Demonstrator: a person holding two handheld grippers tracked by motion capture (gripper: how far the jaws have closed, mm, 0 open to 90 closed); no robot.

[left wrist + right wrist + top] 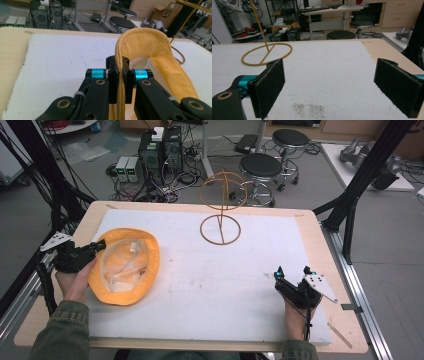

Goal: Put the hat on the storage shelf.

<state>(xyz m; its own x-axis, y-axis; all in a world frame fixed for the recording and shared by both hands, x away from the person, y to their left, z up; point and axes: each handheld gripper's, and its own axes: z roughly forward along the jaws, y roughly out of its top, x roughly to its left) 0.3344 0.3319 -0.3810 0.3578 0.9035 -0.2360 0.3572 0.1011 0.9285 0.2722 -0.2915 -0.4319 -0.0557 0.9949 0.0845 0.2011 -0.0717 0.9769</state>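
At the left edge of the tabletop (210,330), the brim is pinched.
The left gripper (119,75) has its fingers clamped on the yellow hat (125,266); lift it gently toward the wire stand (221,205), while the right gripper (292,272) waits open.

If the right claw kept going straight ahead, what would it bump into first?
Probably nothing on the white mat: the right claw points past the wire stand, which sits off to the side. Depth is hard to judge.
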